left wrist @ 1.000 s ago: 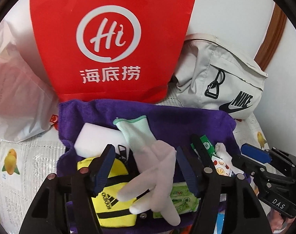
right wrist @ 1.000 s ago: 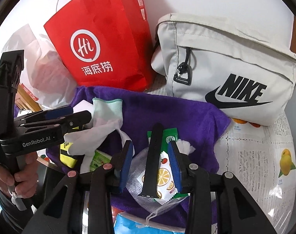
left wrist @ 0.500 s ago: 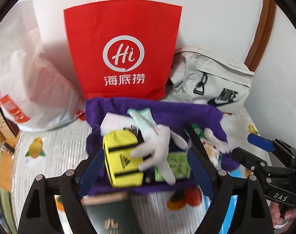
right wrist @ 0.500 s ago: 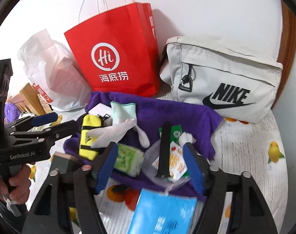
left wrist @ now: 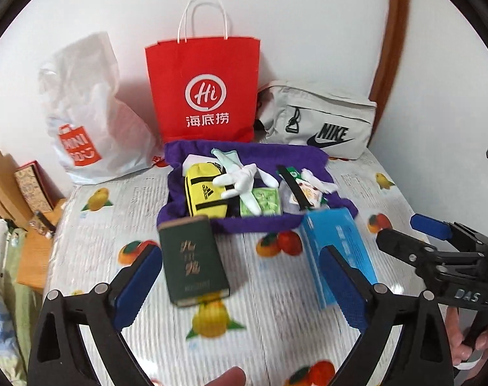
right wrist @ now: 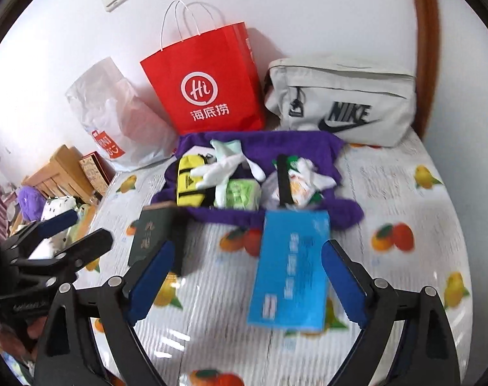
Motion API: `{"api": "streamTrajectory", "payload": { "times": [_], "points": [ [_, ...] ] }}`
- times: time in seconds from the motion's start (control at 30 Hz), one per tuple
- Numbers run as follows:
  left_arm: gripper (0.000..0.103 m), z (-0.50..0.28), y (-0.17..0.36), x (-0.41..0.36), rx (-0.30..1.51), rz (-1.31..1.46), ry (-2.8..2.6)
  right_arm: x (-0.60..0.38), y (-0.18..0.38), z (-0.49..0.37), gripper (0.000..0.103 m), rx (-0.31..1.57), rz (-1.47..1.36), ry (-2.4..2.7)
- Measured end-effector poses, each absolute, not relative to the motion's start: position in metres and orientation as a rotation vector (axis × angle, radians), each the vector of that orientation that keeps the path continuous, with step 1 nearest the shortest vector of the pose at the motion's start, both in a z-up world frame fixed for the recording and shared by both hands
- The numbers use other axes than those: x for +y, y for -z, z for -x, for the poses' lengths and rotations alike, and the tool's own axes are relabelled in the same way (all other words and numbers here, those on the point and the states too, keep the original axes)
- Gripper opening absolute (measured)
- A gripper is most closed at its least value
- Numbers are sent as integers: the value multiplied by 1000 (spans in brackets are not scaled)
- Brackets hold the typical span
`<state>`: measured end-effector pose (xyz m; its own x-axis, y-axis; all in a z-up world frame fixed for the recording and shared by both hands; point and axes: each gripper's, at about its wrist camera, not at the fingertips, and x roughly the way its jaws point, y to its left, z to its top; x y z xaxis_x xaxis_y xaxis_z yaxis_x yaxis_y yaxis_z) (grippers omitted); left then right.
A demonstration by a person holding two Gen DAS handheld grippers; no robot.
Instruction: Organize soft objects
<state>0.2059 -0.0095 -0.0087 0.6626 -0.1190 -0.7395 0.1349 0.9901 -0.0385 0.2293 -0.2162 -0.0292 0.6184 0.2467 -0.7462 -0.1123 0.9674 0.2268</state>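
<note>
White glove lies on purple towel, frame centre; left gripper and right gripper jaws opening wide, empty.

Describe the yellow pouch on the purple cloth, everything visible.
The yellow pouch is a small, soft-looking fabric bag with black stripes and a black three-bar logo. It lies on the left part of the purple cloth, its near end toward the dark green book. A white glove rests partly across it. A green packet lies beside it. No gripper touches it.
</note>
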Motion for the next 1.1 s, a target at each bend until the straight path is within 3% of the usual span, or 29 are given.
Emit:
{"api": "streamTrajectory", "payload": {
  "times": [0.6, 1.1],
  "points": [
    [99, -61, -1, 0, 732, -27, 74, -199, 19, -81, 92, 771, -14, -102],
    [99, -27, -6, 1, 696, -21, 62, -200, 4, -37, 92, 709, -13, -114]
  ]
}}
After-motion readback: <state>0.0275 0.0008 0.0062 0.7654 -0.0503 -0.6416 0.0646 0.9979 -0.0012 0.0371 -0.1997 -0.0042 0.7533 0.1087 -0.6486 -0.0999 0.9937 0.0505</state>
